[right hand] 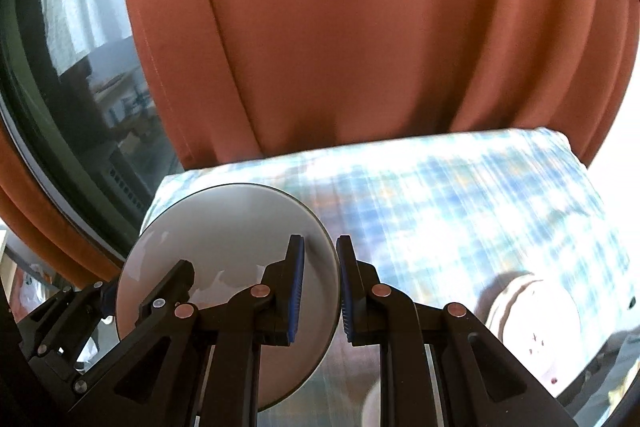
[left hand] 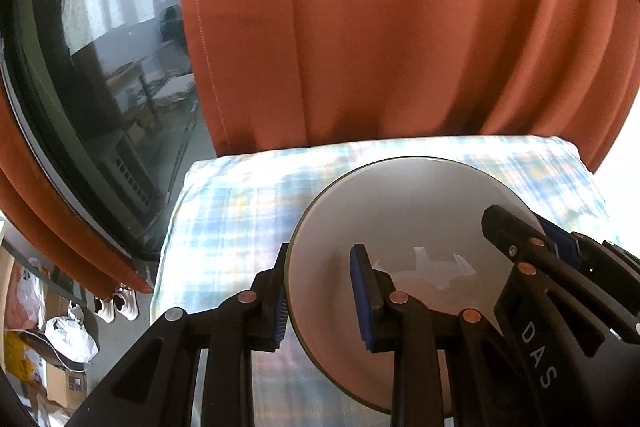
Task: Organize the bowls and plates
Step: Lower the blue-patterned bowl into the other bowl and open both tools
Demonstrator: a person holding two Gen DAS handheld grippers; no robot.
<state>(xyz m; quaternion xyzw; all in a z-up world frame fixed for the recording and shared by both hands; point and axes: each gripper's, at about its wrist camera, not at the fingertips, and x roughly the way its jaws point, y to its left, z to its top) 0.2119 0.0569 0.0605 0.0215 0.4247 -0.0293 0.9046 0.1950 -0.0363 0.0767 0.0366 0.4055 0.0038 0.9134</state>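
Observation:
A grey plate (left hand: pixel 408 227) is held up above a table with a blue checked cloth (left hand: pixel 240 203). My left gripper (left hand: pixel 324 303) is shut on the plate's left rim, one finger on each face. My right gripper (right hand: pixel 320 291) is shut on the plate's right rim (right hand: pixel 224 239) in the same way. In the left wrist view the right gripper's fingers (left hand: pixel 516 239) show at the plate's far side. In the right wrist view the left gripper's fingers (right hand: pixel 168 291) show over the plate's left part. A white plate with small red marks (right hand: pixel 536 327) lies on the cloth at the lower right.
Orange curtains (left hand: pixel 400 27) hang just behind the table. A dark window (left hand: pixel 100 67) is at the left. Boxes, bags and white shoes (left hand: pixel 120 303) lie on the floor at the lower left. The cloth (right hand: pixel 460 211) stretches right of the held plate.

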